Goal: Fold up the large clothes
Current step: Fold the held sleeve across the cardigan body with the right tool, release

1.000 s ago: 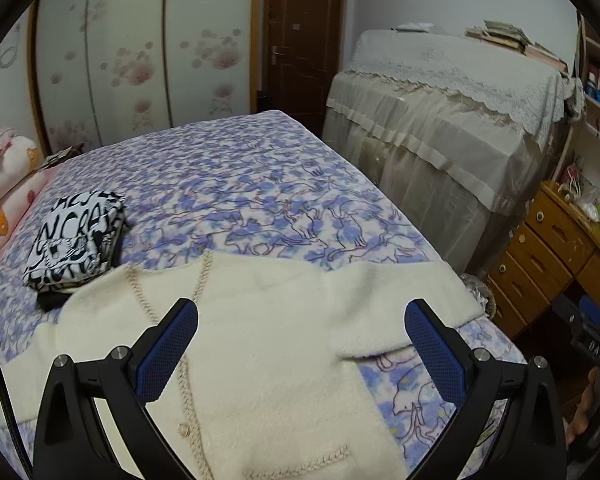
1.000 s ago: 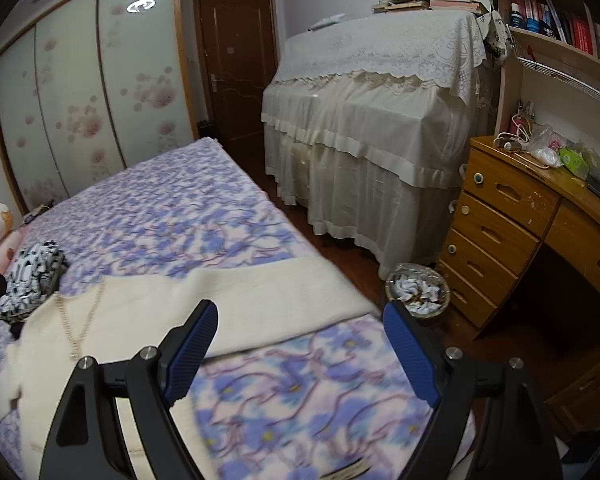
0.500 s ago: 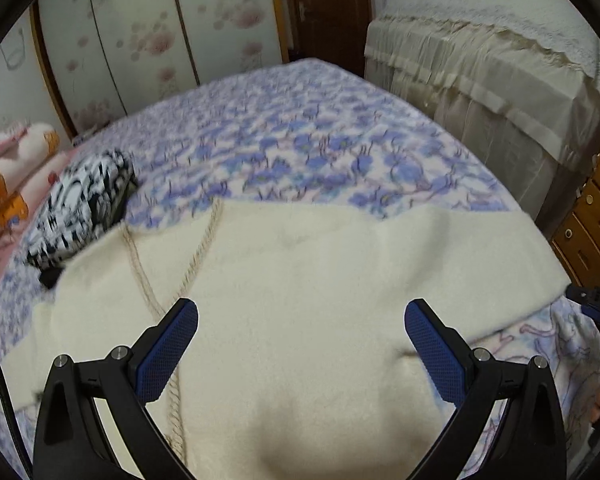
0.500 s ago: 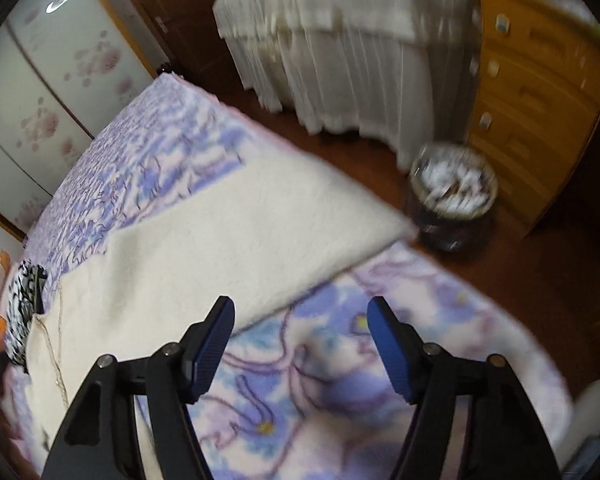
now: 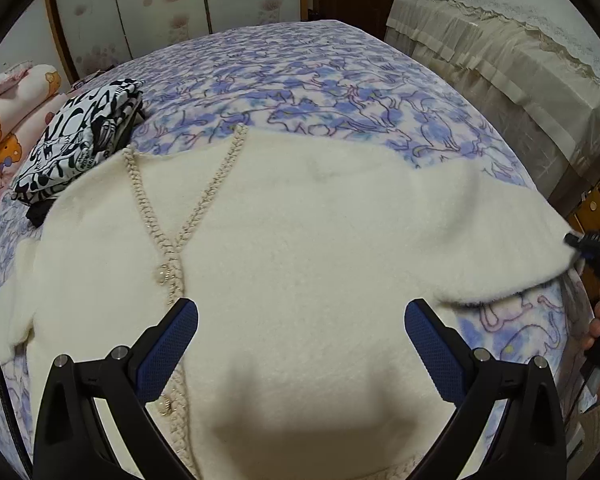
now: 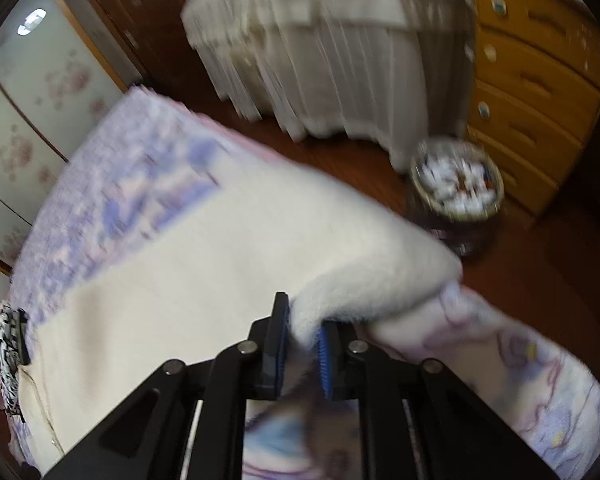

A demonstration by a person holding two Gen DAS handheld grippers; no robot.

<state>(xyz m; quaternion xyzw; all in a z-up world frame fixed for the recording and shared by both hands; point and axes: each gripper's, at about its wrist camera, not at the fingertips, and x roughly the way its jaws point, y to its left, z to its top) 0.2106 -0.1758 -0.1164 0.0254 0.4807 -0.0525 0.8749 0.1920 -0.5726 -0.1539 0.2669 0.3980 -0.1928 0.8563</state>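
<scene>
A cream fluffy cardigan (image 5: 320,240) with braided trim and pearl buttons lies face up on the purple cat-print bedspread (image 5: 320,80). My left gripper (image 5: 300,312) hovers open just above its chest, nothing between the pads. The right-hand sleeve (image 5: 500,232) stretches toward the bed's edge. In the right wrist view the sleeve end (image 6: 380,264) runs into my right gripper (image 6: 304,320), whose jaws are closing with the cuff pinched between the blue pads. That gripper (image 5: 592,248) also shows at the sleeve tip in the left wrist view, a hand below it.
A folded black-and-white garment (image 5: 80,136) sits at the cardigan's far left shoulder, pink bear-print bedding (image 5: 8,120) beyond. Past the bed edge stand lace-covered furniture (image 6: 320,40), a wooden drawer unit (image 6: 532,80) and a full wastebasket (image 6: 456,184) on the floor.
Both grippers came down toward the bed. The right gripper's jaws went from wide open to closed on the sleeve end. The left stayed open and now sits low over the cardigan.
</scene>
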